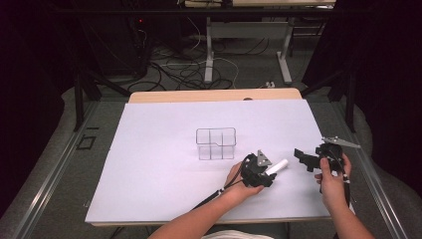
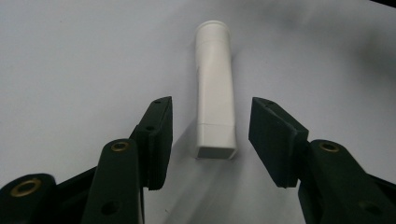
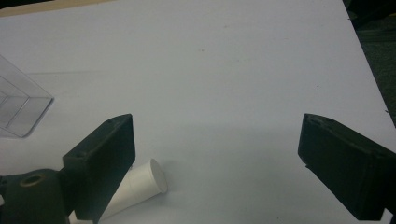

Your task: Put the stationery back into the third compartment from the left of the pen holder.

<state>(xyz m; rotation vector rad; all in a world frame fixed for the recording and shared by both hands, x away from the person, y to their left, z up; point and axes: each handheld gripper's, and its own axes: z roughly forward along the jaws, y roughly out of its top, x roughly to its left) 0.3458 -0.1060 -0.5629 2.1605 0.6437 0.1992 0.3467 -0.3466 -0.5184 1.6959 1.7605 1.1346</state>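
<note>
The white tube point(image 2: 215, 88) lies flat on the white sheet point(image 1: 159, 184) that covers the tabletop, toward the right part of the sheet and nearer its near edge than its far one. In the left gripper view its square-cut end points at the camera and its round, rimmed end points away. It sits between the two black jaws of the left gripper point(image 2: 210, 135), with a gap of bare sheet on either side, so neither pad touches it; the jaws stand partly open and hold nothing.

In the high view the left gripper point(image 1: 266, 174) is at the tube's point(image 1: 277, 167) near-left end. The right gripper point(image 1: 300, 156) hovers just beside the tube's other end, well apart from the right edge of the sheet. Its jaws stand wide with only sheet between them.

A clear bin point(image 1: 215, 143) with inner dividers stands near the middle of the sheet, near the tube.
</note>
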